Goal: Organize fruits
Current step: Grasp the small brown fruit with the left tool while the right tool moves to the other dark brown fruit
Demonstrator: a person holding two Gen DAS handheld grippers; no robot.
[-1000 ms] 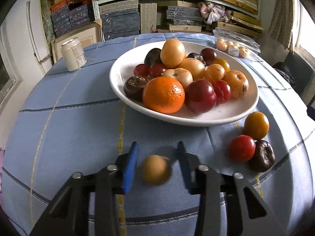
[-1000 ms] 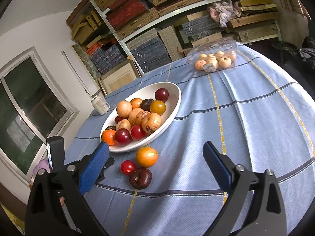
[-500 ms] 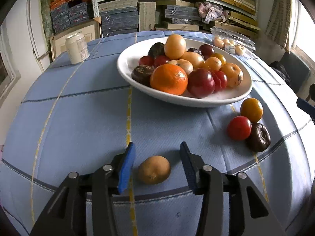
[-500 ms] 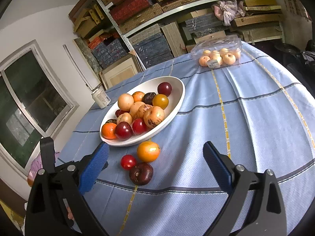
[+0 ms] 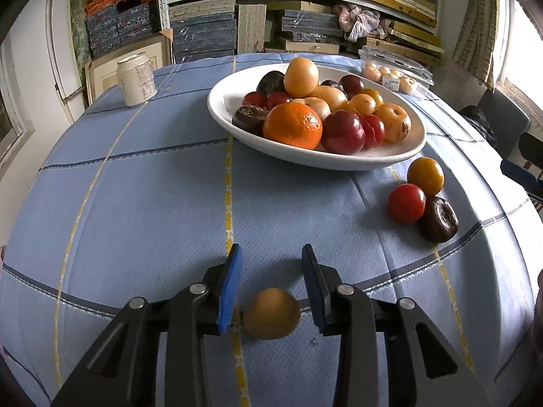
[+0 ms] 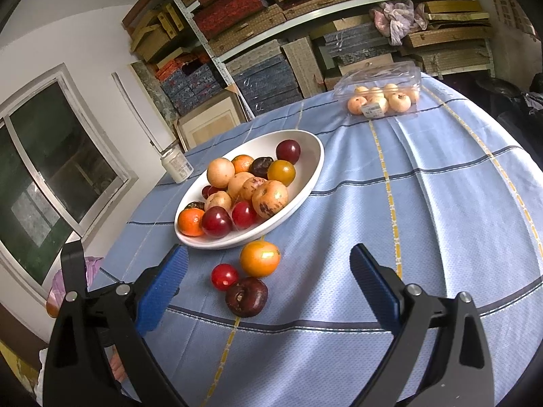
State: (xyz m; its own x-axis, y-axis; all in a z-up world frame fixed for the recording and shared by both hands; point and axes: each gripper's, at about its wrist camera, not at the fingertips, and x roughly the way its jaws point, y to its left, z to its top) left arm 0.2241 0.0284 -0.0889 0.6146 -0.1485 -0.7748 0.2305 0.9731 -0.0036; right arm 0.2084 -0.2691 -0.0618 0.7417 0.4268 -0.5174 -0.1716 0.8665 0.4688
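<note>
A small brown fruit lies on the blue cloth deep between the fingers of my left gripper. The jaws are closing, and a thin gap still shows on each side of the fruit. A white oval bowl heaped with several fruits sits beyond. Beside it on the cloth lie a yellow-orange fruit, a small red one and a dark purple one. My right gripper hovers wide open over these three, holding nothing.
A pale drink can stands at the far left of the round table. A clear plastic box of pale fruits sits at the far right edge. Shelves of stacked boxes rise behind, and a window is on the left.
The left gripper has drawn back from the bowl toward the near table edge. The brown fruit now sits deeper between its fingers, which stand a little narrower than half a second ago. The right gripper stayed put.
</note>
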